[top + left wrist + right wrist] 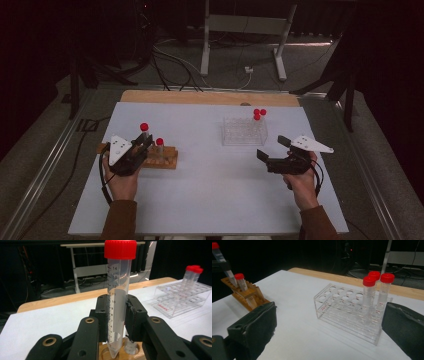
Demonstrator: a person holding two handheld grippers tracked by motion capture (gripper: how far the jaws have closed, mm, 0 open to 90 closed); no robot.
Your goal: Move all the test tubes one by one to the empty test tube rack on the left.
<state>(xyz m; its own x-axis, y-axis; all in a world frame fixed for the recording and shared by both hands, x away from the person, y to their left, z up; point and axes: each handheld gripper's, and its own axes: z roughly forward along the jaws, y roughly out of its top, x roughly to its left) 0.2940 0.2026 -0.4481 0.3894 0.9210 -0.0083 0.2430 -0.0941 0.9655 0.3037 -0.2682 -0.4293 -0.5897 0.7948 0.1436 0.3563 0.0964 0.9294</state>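
the left gripper (pixel 117 322) points up over the wooden rack (pixel 162 159), squeezing a red-capped tube (pixel 118 297). the right gripper (pixel 274 148) sits wide open beside the clear rack (pixel 347 312).

— Where am I running this from the look of it? I log it as a lab bench set up in a dark recording room.

— Evidence?

— Red-capped graduated tubes (pixel 369 293) in a clear plastic rack (pixel 244 131) at two o'clock on the white table (pixel 200 195), a wooden rack (pixel 162 159) at nine o'clock. Beyond twelve o'clock I see black curtains, loose cables (pixel 170 62) on grey carpet and a metal stand (pixel 242 30).
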